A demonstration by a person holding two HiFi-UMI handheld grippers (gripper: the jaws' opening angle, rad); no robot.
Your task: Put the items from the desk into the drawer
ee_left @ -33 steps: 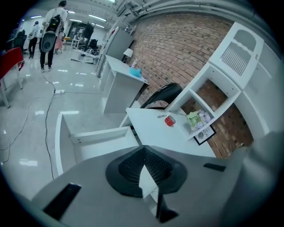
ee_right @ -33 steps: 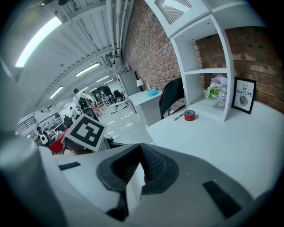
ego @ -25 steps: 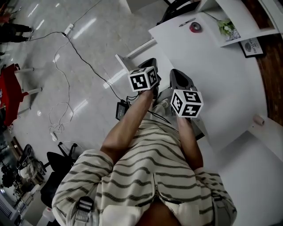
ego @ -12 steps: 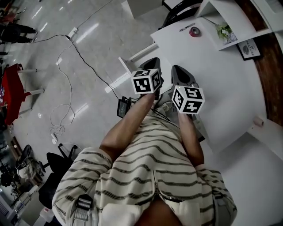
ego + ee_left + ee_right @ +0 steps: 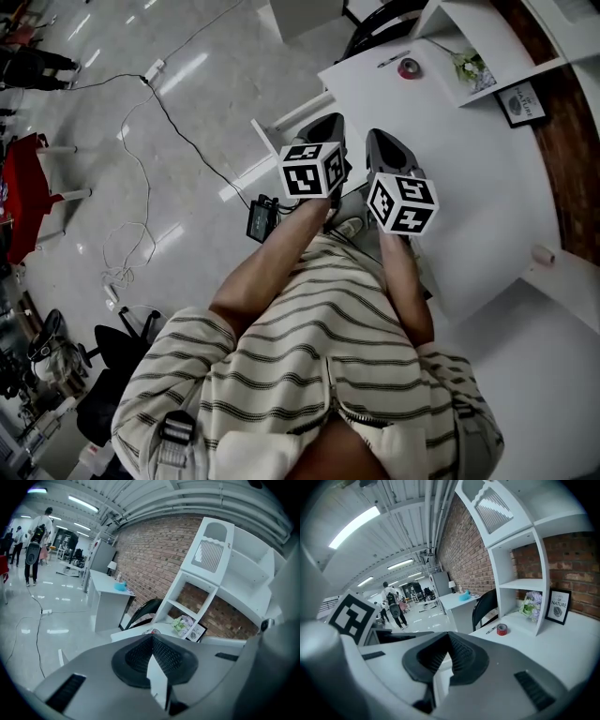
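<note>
Red tape roll (image 5: 410, 67) is sitting on the desk (image 5: 469, 187) while the left gripper (image 5: 325, 125) and right gripper (image 5: 382, 142) are holding jaws pressed together, empty.

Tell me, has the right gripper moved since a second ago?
Yes: in the head view the right gripper sits slightly nearer the red tape roll on the white desk.

The bench (image 5: 469, 187) lies bare across its middle and near edge, open to a reach. By the far edge, toward the left corner, a pen (image 5: 394, 59) and a tape roll (image 5: 410, 67) lie close together. A shelf (image 5: 492, 33) walls off the far right corner, with flowers (image 5: 472, 64) in its lowest bay and a frame (image 5: 523, 101) just beside it. A small cylinder (image 5: 543, 253) stands at the right edge. A chair (image 5: 380, 21) stands beyond the far edge.
</note>
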